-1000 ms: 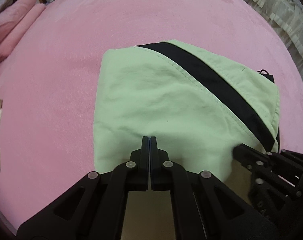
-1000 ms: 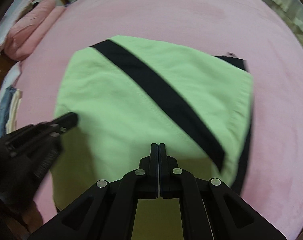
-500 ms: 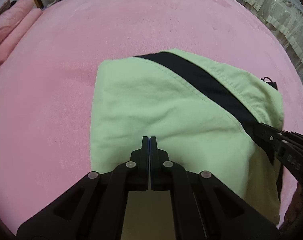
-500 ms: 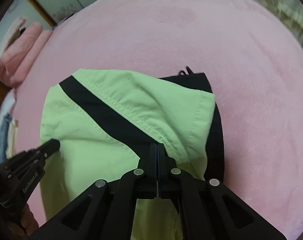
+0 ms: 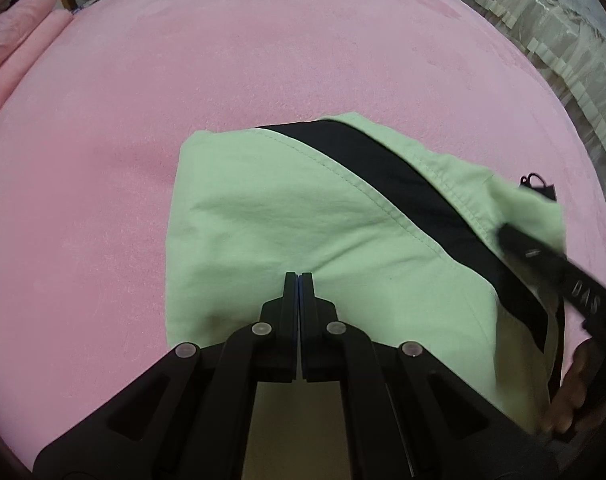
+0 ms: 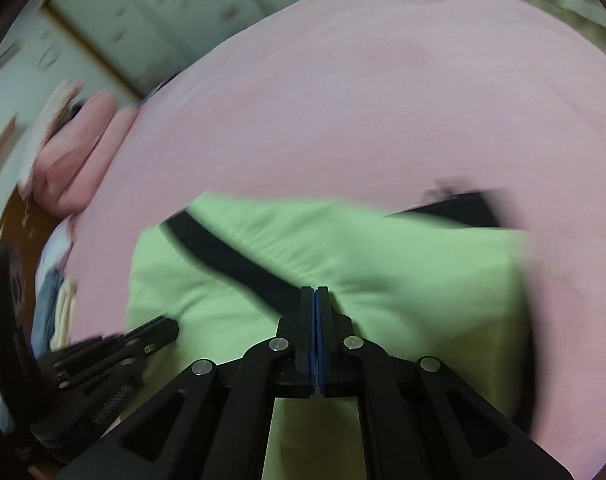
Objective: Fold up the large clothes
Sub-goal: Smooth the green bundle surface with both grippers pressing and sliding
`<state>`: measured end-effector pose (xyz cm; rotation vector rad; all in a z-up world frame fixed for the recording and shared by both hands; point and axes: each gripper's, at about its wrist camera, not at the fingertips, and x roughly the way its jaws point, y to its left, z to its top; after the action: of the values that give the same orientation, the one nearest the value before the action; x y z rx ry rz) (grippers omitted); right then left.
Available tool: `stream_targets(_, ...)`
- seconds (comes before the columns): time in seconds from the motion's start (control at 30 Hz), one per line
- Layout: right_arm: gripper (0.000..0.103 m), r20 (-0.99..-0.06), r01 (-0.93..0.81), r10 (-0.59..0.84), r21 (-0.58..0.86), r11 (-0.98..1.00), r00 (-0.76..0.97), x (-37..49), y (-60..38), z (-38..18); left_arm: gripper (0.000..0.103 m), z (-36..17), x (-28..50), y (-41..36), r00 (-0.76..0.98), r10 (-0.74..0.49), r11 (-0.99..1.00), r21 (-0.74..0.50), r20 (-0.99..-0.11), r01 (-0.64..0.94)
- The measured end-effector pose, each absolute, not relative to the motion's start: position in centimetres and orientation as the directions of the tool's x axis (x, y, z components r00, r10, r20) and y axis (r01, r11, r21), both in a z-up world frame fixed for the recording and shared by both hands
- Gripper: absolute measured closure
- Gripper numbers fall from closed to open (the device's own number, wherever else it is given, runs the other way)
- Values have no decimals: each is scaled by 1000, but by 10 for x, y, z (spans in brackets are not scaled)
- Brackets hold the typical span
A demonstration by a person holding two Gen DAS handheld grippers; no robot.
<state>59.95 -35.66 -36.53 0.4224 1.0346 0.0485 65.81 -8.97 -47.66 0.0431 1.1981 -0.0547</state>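
A light green garment (image 5: 303,232) with a black stripe (image 5: 403,192) running slantwise across it is lying folded on the pink bedspread (image 5: 183,80), with pink showing round it on the left, far and right sides. The left gripper (image 5: 299,280) is hanging over the near part of the garment with its jaws pressed together; no cloth is showing between them, though whether the tips are touching the fabric cannot be told. The right gripper (image 6: 315,292) is likewise standing with its jaws together, its tips over the garment where the black stripe runs under them; this view is blurred, so contact cannot be judged. In the left wrist view the right gripper is reaching over the garment's right part, beyond the stripe, and fingers (image 5: 567,392) of the hand holding it are showing at the garment's near right corner. A black cord (image 5: 533,180) is peeking out past the garment's far right edge.
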Motion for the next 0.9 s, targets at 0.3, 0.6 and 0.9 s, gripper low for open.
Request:
stream_targets(0.3, 103, -716, 45, 402, 516, 855, 570, 568, -355, -337, 103, -473, 658, -90, 382, 7, 997, 34, -924, 64)
stream_targets(0.6, 103, -850, 281, 252, 410, 868, 462, 531, -394, -367, 103, -468, 642, -74, 347, -37, 997, -11, -937, 75)
stream_targets(0.9, 102, -882, 192, 305, 390, 901, 358, 510, -380, -352, 103, -456, 565, -71, 299, -62, 998, -56, -952, 27)
